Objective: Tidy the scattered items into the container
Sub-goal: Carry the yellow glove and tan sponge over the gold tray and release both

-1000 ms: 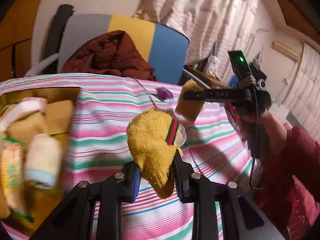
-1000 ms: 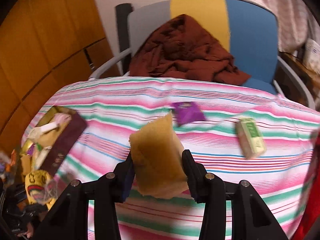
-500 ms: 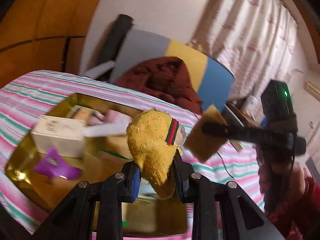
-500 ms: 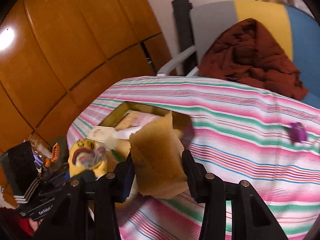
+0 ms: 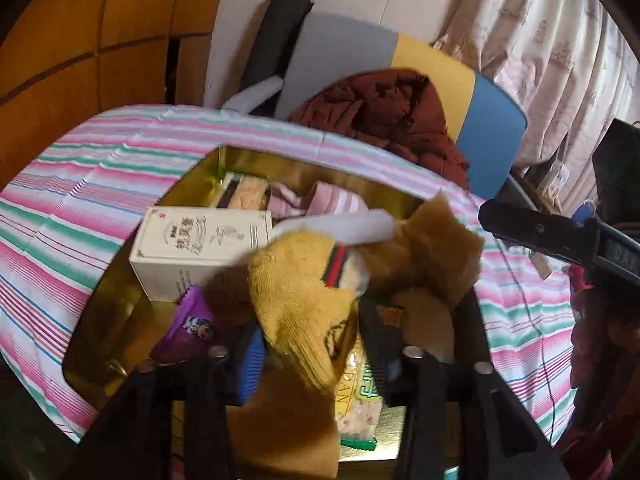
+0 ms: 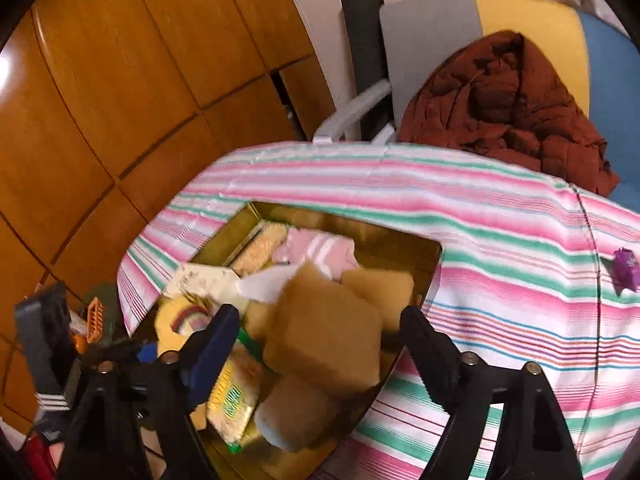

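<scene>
- Your left gripper (image 5: pixel 316 354) has just been opening; the yellow knit sock (image 5: pixel 298 300) sags between its fingers, no longer pinched, above the gold tin (image 5: pixel 192 184).
- Your right gripper (image 6: pixel 320 334) has just been opening wide; the tan sponge (image 6: pixel 324 332) hangs loose between its fingers over the same tin.
- Both are light and soft and should drop harmlessly.
- The purple wrapper (image 6: pixel 626 270), right of your right fingers on the table (image 6: pixel 500 240), looks thin and slippery; pinch its middle.
</scene>
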Tool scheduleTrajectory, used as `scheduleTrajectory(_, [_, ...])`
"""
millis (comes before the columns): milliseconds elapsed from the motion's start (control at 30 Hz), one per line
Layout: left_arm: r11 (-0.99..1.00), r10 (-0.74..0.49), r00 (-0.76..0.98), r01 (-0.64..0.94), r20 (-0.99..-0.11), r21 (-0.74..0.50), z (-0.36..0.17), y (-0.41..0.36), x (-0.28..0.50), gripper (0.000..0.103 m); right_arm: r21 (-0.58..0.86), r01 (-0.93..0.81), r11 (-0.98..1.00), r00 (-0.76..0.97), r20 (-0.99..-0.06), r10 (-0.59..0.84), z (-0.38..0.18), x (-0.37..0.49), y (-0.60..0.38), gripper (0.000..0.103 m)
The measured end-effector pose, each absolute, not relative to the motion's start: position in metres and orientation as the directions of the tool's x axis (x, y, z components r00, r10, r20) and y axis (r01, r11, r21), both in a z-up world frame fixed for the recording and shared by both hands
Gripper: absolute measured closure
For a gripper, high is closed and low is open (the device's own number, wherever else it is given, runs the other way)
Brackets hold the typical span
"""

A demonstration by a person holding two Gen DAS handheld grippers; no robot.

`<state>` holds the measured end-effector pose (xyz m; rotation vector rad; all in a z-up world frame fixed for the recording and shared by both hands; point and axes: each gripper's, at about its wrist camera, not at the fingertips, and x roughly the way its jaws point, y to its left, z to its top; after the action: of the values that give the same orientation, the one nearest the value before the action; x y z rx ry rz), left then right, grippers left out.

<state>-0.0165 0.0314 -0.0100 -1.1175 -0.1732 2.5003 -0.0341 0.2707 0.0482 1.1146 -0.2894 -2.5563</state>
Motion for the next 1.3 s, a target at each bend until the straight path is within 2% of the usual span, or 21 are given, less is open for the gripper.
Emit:
scheduleTrajectory(100, [-0.909,0.417,-0.660,-0.300,-0.625,-0.290,0.003,0.023,-0.005,0.047,0.280,0.227,-0.933,-0.663,-0.657,-0.359,0.057,-0.027,0.271,0.022])
scheduleTrajectory(200, [-0.909,0.415,-0.715,-0.299,-0.563,-0.291,0.015,0.016,0.004,0.047,0.232,0.274,-0.933,-0.643,-0.678,-0.357,0.059,-0.023,0.260,0.050])
scheduleTrajectory(233, [-0.907,0.420,-0.723,-0.304,-0.548,-0.293,0.018,0.014,0.006,0.048,0.218,0.283,-0.934,-0.632,-0.690,-0.352,0.058,-0.024,0.256,0.053])
scheduleTrajectory(333, [-0.922,0.386,-0.739,-0.297,-0.552,-0.248,0.021,0.015,0.004,0.060,0.227,0.315,-0.922,-0.589,-0.714,-0.377,0.046,-0.027,0.245,0.063])
scheduleTrajectory(367, [-0.928,0.374,-0.732,-0.296,-0.569,-0.228,0.019,0.017,0.002,0.064,0.216,0.311,-0.925,-0.578,-0.730,-0.365,0.041,-0.030,0.241,0.063])
scheduleTrajectory(433, [-0.928,0.372,-0.704,-0.294,-0.604,-0.228,0.012,0.018,-0.001,0.068,0.173,0.280,-0.944,-0.568,-0.763,-0.308,0.031,-0.037,0.238,0.063])
scheduleTrajectory(500, [-0.920,0.392,-0.689,-0.287,-0.610,-0.267,0.009,0.016,0.000,0.068,0.190,0.252,-0.949,-0.552,-0.777,-0.302,0.024,-0.046,0.242,0.063])
scheduleTrajectory(600, [-0.923,0.384,-0.698,-0.268,-0.604,-0.276,0.011,0.017,0.002,0.059,0.224,0.198,-0.954,-0.530,-0.795,-0.296,0.015,-0.056,0.254,0.062])
scheduleTrajectory(667, [-0.933,0.359,-0.716,-0.249,-0.598,-0.261,0.015,0.017,0.005,0.049,0.303,0.198,-0.932,-0.538,-0.761,-0.362,0.018,-0.051,0.267,0.061])
scheduleTrajectory(700, [-0.936,0.350,-0.724,-0.241,-0.594,-0.258,0.016,0.018,0.006,0.049,0.327,0.207,-0.922,-0.549,-0.741,-0.386,0.021,-0.048,0.269,0.057])
scheduleTrajectory(733, [-0.938,0.343,-0.729,-0.232,-0.592,-0.258,0.016,0.018,0.006,0.049,0.347,0.222,-0.911,-0.570,-0.712,-0.410,0.028,-0.041,0.273,0.046])
scheduleTrajectory(800, [-0.938,0.338,-0.735,-0.214,-0.588,-0.272,0.017,0.018,0.006,0.049,0.319,0.221,-0.922,-0.623,-0.681,-0.385,0.040,-0.028,0.281,0.031])
scheduleTrajectory(833, [-0.937,0.338,-0.736,-0.207,-0.587,-0.281,0.018,0.019,0.005,0.049,0.304,0.220,-0.927,-0.640,-0.672,-0.373,0.045,-0.024,0.283,0.030])
scheduleTrajectory(1167, [-0.926,0.376,-0.719,-0.265,-0.585,-0.269,0.024,0.045,0.015,0.048,0.166,0.190,-0.968,-0.691,-0.678,-0.251,0.057,0.002,0.305,0.029])
scheduleTrajectory(1300, [-0.912,0.409,-0.698,-0.311,-0.587,-0.267,0.025,0.062,0.023,0.049,0.157,0.164,-0.974,-0.686,-0.692,-0.227,0.051,0.009,0.325,0.028])
